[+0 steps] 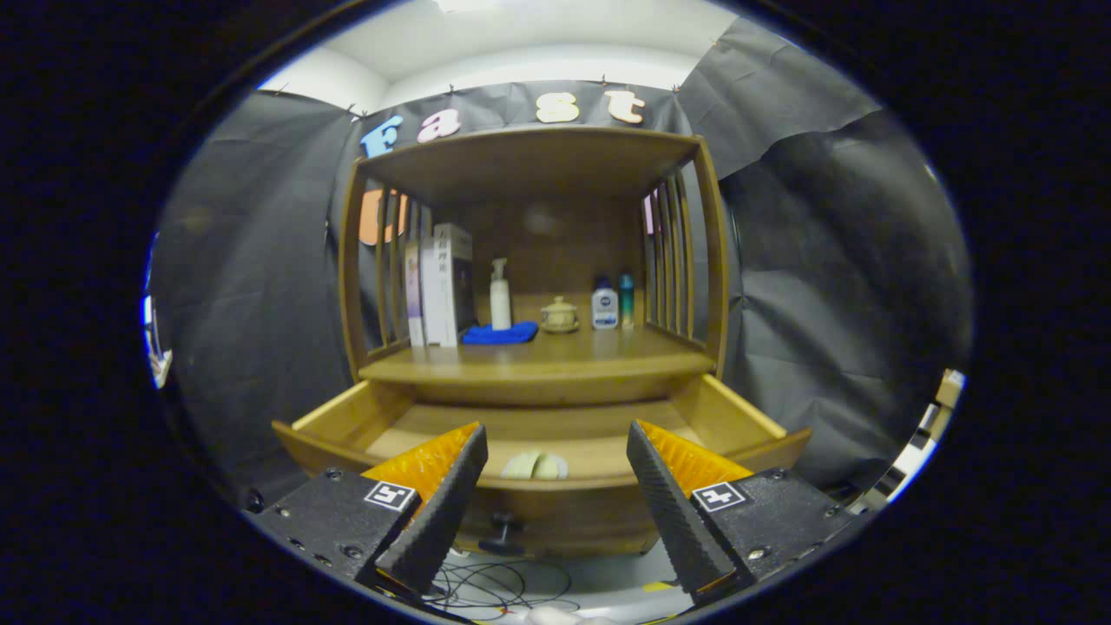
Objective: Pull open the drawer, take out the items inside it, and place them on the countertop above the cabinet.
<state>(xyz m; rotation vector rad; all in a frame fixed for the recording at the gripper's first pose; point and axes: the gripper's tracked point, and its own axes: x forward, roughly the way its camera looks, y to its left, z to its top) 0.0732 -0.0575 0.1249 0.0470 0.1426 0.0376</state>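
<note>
Gripper [555, 503] spread wide, holding nothing, in front of the drawer [330, 421]. Drawer pulled out; a pale item [534, 466] lies inside near its front, between and beyond the fingers. Countertop [555, 351] above carries boxes, bottles, blue cloth

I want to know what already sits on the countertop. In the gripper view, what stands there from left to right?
Boxes → blue cloth with pump bottle behind it → lidded pot → white bottle → teal bottle. The gripper is open.
</note>
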